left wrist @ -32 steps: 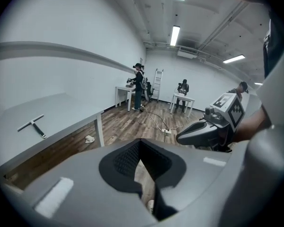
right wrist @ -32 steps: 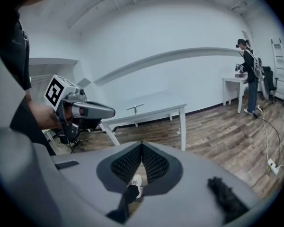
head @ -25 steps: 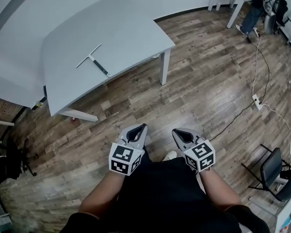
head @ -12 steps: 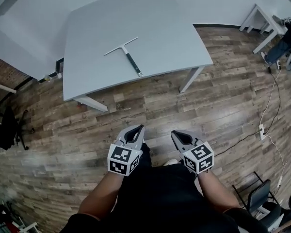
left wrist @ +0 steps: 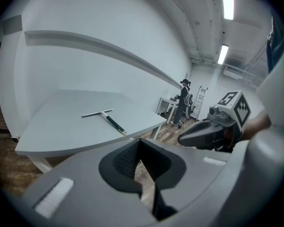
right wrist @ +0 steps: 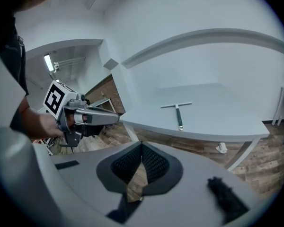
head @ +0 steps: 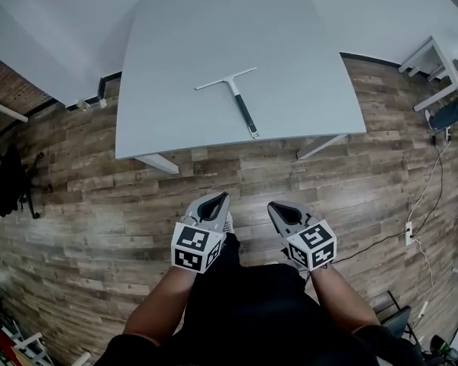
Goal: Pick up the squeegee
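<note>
The squeegee (head: 235,97) lies flat on the grey table (head: 168,59), near its front edge; it has a thin metal blade and a dark handle that points toward me. Both grippers hang over the wood floor, well short of the table and apart from the squeegee. My left gripper (head: 220,198) is shut with nothing in it, and so is my right gripper (head: 275,206). In the left gripper view the squeegee (left wrist: 105,119) shows past the closed jaws, with the right gripper (left wrist: 199,135) alongside. In the right gripper view the squeegee (right wrist: 178,112) lies ahead, with the left gripper (right wrist: 104,117) beside it.
Table legs (head: 159,163) stand at the near edge. A white desk (head: 433,61) stands at the right, with a cable and power strip (head: 407,233) on the floor. A dark chair (head: 8,181) sits at the left. A person (left wrist: 182,103) stands far off.
The table with the squeegee has swung from the upper left to the centre of the head view and come nearer. Both grippers stay shut side by side before my body.
</note>
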A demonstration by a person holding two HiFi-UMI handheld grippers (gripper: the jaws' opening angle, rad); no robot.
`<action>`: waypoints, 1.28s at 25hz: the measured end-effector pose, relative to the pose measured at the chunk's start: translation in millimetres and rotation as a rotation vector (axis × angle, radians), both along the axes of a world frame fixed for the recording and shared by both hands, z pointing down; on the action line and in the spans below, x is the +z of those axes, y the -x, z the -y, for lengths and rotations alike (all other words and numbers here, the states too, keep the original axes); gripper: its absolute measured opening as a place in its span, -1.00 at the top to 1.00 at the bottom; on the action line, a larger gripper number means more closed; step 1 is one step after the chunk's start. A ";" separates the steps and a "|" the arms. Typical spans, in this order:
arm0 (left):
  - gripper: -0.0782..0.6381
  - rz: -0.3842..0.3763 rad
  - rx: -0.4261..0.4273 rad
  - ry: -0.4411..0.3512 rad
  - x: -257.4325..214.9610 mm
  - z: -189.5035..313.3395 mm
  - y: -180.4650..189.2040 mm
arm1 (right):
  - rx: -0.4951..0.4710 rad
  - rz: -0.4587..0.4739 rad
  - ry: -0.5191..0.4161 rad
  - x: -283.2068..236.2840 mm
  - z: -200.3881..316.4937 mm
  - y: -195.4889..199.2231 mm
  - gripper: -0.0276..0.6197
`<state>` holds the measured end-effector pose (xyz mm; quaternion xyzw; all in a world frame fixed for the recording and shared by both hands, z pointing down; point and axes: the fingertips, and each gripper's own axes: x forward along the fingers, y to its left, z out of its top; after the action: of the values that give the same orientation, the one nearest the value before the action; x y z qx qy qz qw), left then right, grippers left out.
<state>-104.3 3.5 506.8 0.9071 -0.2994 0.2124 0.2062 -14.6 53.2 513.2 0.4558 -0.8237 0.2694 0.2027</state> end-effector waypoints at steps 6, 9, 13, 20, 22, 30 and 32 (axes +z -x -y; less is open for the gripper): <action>0.76 -0.034 -0.002 -0.019 -6.8 61.3 10.8 | -0.016 -0.040 -0.026 -13.7 64.0 13.4 0.90; 0.76 -0.049 0.004 -0.030 -14.0 85.9 17.3 | 0.002 -0.052 -0.046 -25.3 91.5 17.0 0.90; 0.76 -0.058 0.008 -0.044 -17.0 113.3 28.0 | 0.018 -0.076 -0.077 -37.7 121.7 19.4 0.90; 0.76 -0.054 0.018 -0.063 -20.6 134.9 45.2 | 0.063 -0.099 -0.107 -50.3 148.1 13.3 0.90; 0.76 -0.055 0.018 -0.062 -19.9 135.4 49.1 | 0.066 -0.106 -0.110 -51.7 150.1 13.1 0.90; 0.76 -0.050 0.004 -0.053 -14.2 129.2 53.0 | 0.037 -0.137 -0.110 -45.7 160.2 10.3 0.90; 0.76 -0.045 -0.016 -0.050 -11.4 131.3 56.0 | 0.023 -0.141 -0.114 -43.4 167.1 10.7 0.90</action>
<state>-160.3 -127.8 495.5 0.9140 -0.3071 0.1829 0.1919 -25.4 -113.9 469.8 0.4940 -0.8161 0.1915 0.2307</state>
